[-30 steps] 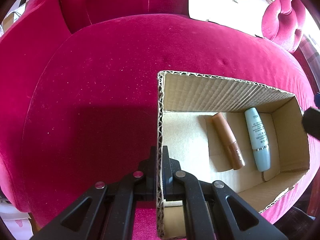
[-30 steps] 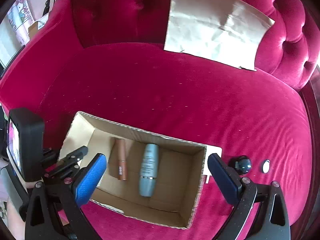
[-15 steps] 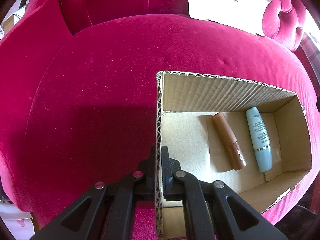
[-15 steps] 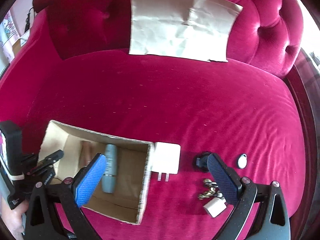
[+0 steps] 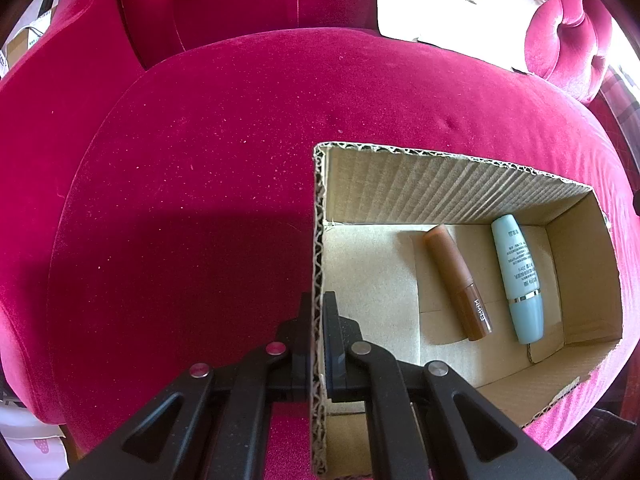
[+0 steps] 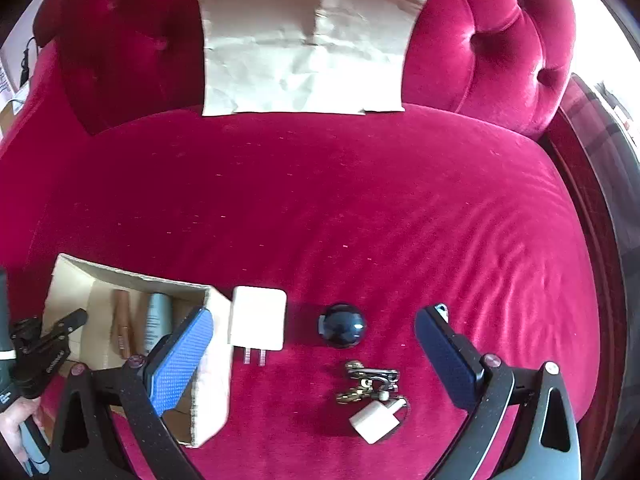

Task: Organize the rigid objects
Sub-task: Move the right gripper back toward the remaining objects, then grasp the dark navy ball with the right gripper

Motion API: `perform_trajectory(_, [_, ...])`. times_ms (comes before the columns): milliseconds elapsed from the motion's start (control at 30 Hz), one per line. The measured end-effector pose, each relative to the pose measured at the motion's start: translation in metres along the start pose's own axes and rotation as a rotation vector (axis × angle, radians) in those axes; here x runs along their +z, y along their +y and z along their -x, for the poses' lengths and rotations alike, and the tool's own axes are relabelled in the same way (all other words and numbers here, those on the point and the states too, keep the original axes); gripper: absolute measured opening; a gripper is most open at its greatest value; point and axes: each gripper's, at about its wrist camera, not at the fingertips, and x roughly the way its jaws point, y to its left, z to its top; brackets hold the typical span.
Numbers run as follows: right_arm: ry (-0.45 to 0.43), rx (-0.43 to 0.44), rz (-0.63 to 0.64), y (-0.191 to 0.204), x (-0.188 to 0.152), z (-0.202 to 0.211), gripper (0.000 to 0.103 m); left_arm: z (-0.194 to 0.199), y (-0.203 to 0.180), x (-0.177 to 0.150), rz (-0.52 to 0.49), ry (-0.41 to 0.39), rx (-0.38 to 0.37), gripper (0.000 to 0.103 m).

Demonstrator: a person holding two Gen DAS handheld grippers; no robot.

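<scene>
An open cardboard box (image 5: 460, 184) (image 6: 218, 360) sits on the crimson sofa seat. Inside lie a brown tube (image 5: 458, 282) (image 6: 122, 324) and a pale blue tube (image 5: 518, 278) (image 6: 156, 320). My left gripper (image 5: 319, 320) is shut on the box's left wall. My right gripper (image 6: 314, 330) is open, hovering over loose items right of the box: a white charger plug (image 6: 258, 324), a dark round ball (image 6: 342, 325), a bunch of keys with a white fob (image 6: 372, 396), and a small white tag (image 6: 440, 308) half hidden behind the right finger.
A crumpled beige paper sheet (image 6: 308, 44) (image 5: 460, 4) leans on the tufted sofa backrest (image 6: 500, 40). The sofa's dark wooden edge (image 6: 592, 208) runs along the right. A person's hand (image 6: 16, 428) holds the left gripper's handle at the lower left.
My right gripper has swept rightward from above the box to above the loose items; the charger, ball and keys have come into view. The left gripper and box stayed put.
</scene>
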Motion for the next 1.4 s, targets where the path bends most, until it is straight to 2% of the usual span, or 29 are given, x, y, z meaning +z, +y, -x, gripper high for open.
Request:
perform_trajectory(467, [0.03, -0.023, -0.034, -0.036, -0.014, -0.033, 0.103, 0.003, 0.002, 0.001, -0.003, -0.002, 0.0, 0.003])
perform_trajectory(867, [0.066, -0.011, -0.027, -0.042, -0.027, -0.073, 0.103, 0.003, 0.001, -0.001, -0.003, -0.001, 0.003, 0.003])
perform_trajectory(1200, [0.069, 0.011, -0.051, -0.044, -0.024, -0.076, 0.102, 0.004, 0.001, 0.0, -0.002, -0.001, 0.003, 0.003])
perform_trajectory(1267, [0.07, 0.03, -0.054, -0.043, -0.022, -0.077, 0.098, 0.003, 0.001, 0.0, -0.002, -0.001, 0.004, 0.003])
perform_trajectory(1333, [0.074, 0.047, -0.054, -0.042, -0.021, -0.078, 0.084, 0.002, -0.001, 0.001, -0.002, 0.0, 0.003, 0.003])
perform_trajectory(1400, [0.086, 0.038, -0.053, -0.038, -0.022, -0.08, 0.075, 0.002, -0.001, 0.001, -0.002, 0.0, 0.003, 0.003])
